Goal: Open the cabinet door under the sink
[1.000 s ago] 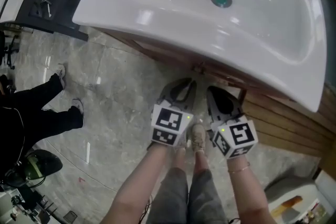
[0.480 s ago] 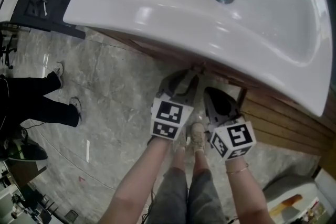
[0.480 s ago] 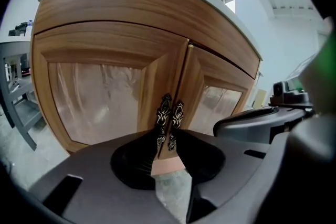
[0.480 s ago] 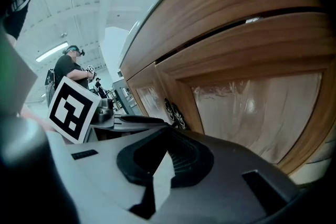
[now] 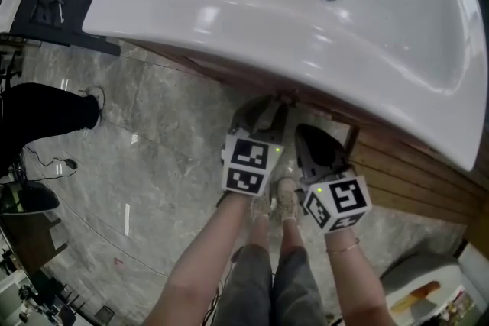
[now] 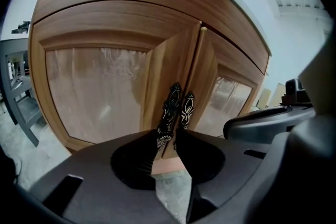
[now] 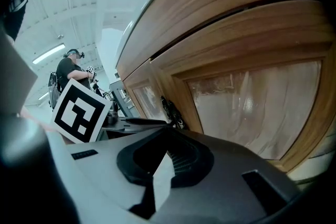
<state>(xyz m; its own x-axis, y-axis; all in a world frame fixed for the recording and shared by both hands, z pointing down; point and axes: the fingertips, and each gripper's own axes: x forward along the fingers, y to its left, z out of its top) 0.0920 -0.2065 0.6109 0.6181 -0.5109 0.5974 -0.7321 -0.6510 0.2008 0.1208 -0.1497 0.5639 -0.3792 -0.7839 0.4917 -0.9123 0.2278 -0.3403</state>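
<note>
Holds left gripper jaws slightly apart, lower end of dark door handle between tips, contact unclear. Holds right gripper jaws together, empty, close beside, facing right cabinet door. Both doors closed at centre, handles side by side, under white sink.

This is no home bathroom but a big open hall. A white sink on a wooden cabinet stands out on a polished stone floor. Overhead is a high white ceiling with strip lights. A black table stands near, a cable trails over the floor, and another person with headgear stands farther off.
</note>
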